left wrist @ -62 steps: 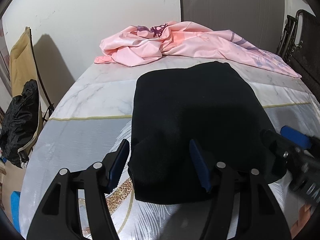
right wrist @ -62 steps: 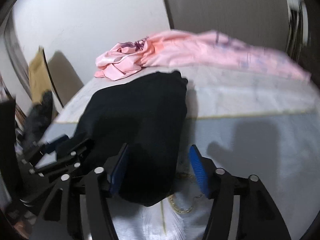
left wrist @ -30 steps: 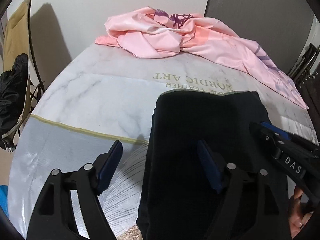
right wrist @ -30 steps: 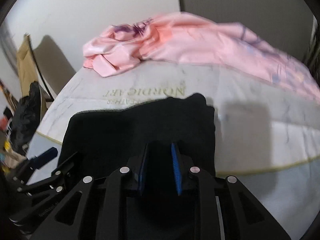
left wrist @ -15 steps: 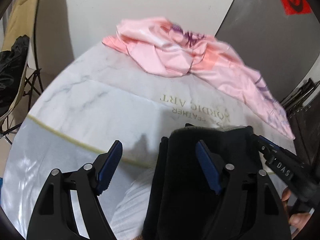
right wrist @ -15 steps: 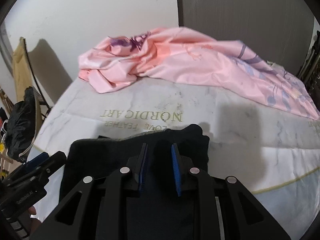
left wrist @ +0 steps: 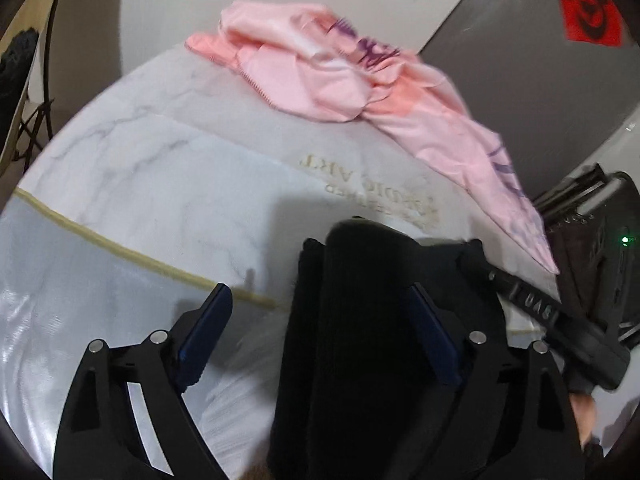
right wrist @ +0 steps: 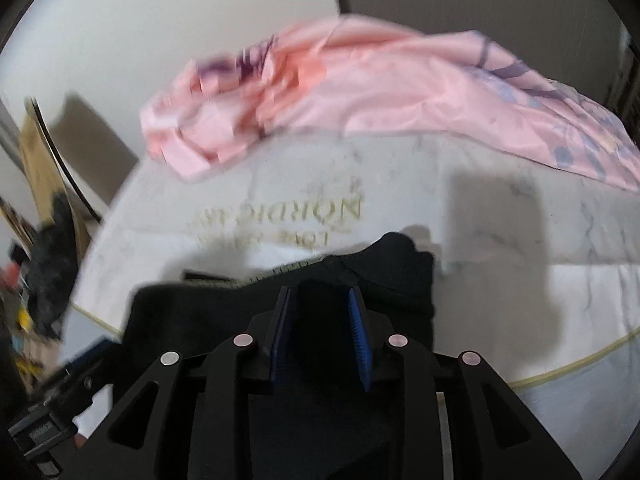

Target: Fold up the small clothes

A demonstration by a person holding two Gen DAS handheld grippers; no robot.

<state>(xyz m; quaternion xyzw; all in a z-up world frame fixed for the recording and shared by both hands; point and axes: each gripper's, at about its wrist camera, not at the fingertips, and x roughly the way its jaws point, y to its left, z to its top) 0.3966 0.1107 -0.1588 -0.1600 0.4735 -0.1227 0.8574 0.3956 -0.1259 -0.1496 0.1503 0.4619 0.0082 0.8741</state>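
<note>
The left gripper (left wrist: 320, 336) is nearest in its own view, its jaws wide apart; the left blue pad hangs over the bare bed cover, while the right pad is hidden partly behind a raised fold of the black garment (left wrist: 372, 320), so the fabric stands between the jaws without being pinched. In the right wrist view the right gripper (right wrist: 320, 332) has its jaws drawn close together, clamped on a bunch of the same black garment (right wrist: 280, 312), which lies folded in layers at the near part of the bed. A light ribbed edge shows along the garment's far border there. The right tool also shows at the right of the left view as a black bar, touching the garment's right side, with part of a hand (left wrist: 582, 414) behind it.

Beyond the garment lies the bed (left wrist: 160, 184), its marbled white cover crossed by a gold line and printed with gold lettering just past the garment's far edge. At the far edge of the bed, against the wall, a crumpled pink cloth (left wrist: 340, 80) with purple print stretches toward the far right corner. Past the bed's left edge stands a folding chair (right wrist: 44, 176) with dark fabric on it.
</note>
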